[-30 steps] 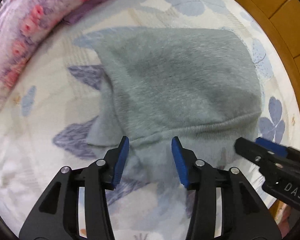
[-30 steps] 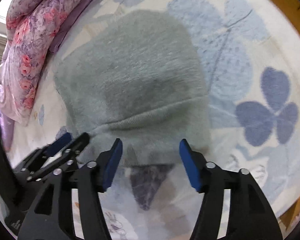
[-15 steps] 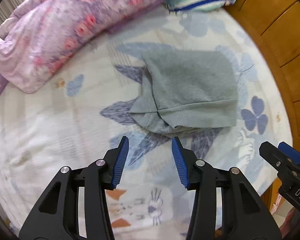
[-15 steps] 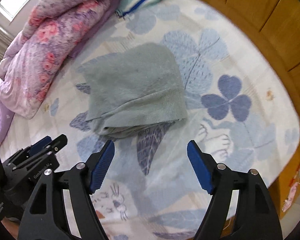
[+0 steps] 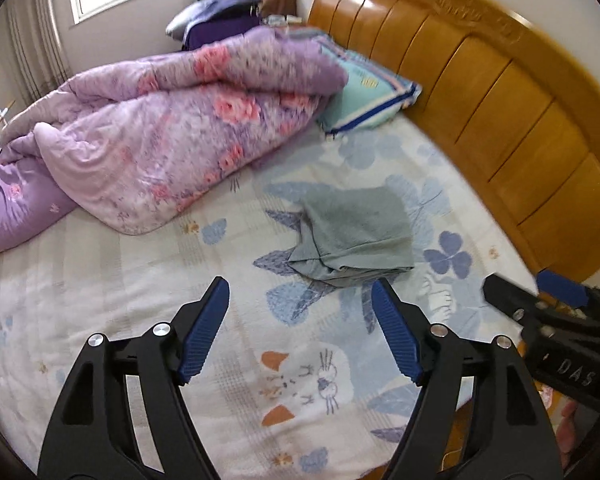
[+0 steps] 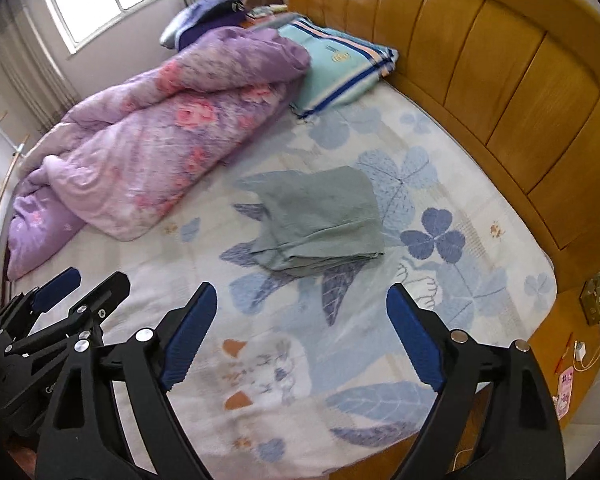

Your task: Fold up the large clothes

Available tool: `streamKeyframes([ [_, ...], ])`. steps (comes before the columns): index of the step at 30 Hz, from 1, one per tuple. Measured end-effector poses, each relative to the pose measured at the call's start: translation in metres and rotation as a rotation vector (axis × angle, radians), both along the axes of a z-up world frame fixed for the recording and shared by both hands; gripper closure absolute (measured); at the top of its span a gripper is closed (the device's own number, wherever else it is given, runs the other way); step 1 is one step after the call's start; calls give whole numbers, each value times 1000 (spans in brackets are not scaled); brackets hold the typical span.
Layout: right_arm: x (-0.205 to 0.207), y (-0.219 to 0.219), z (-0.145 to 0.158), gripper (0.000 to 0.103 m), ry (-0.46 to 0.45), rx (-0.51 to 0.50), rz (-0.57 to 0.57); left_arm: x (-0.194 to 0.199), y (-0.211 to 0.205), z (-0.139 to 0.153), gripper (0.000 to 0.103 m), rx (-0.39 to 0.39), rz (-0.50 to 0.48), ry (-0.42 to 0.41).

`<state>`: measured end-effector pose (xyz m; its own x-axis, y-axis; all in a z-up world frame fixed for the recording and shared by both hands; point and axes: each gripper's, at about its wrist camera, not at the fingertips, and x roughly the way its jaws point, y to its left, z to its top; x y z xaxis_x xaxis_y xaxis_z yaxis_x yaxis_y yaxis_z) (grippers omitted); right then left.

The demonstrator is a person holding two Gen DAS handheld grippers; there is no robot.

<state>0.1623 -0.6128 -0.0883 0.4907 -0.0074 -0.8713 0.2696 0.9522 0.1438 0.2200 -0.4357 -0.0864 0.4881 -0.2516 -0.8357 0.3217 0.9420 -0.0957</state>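
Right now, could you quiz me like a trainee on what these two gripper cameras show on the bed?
1. True or false: the left gripper is shut on the grey garment.
2. Which lies closest to the wooden headboard? A) purple floral quilt B) striped pillow C) cat print on the sheet
3. Fill in: the garment lies ______ into a compact stack on the bedsheet.

Key:
1. False: both the left and the right gripper are open, apart from the garment.
2. B
3. folded
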Motion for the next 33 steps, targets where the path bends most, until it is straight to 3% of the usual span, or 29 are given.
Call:
streamKeyframes([
  [5, -43, 35, 34, 19, -48, -22, -6, -52, 35, 41, 22, -28, 2, -93],
  [14, -116, 79, 58, 19, -115, -79, -61, -124, 71, 67, 20, 17, -49, -207],
  [19, -138, 93, 56, 19, -136, -91, -88, -141, 85, 70, 20, -40, -79, -220],
  [25, -157, 101, 55, 19, -172, -91, -135, -151, 84, 64, 20, 13, -108, -234],
  [33, -158, 101, 54, 19, -169, -102, -146, -151, 87, 66, 20, -5, -105, -261],
])
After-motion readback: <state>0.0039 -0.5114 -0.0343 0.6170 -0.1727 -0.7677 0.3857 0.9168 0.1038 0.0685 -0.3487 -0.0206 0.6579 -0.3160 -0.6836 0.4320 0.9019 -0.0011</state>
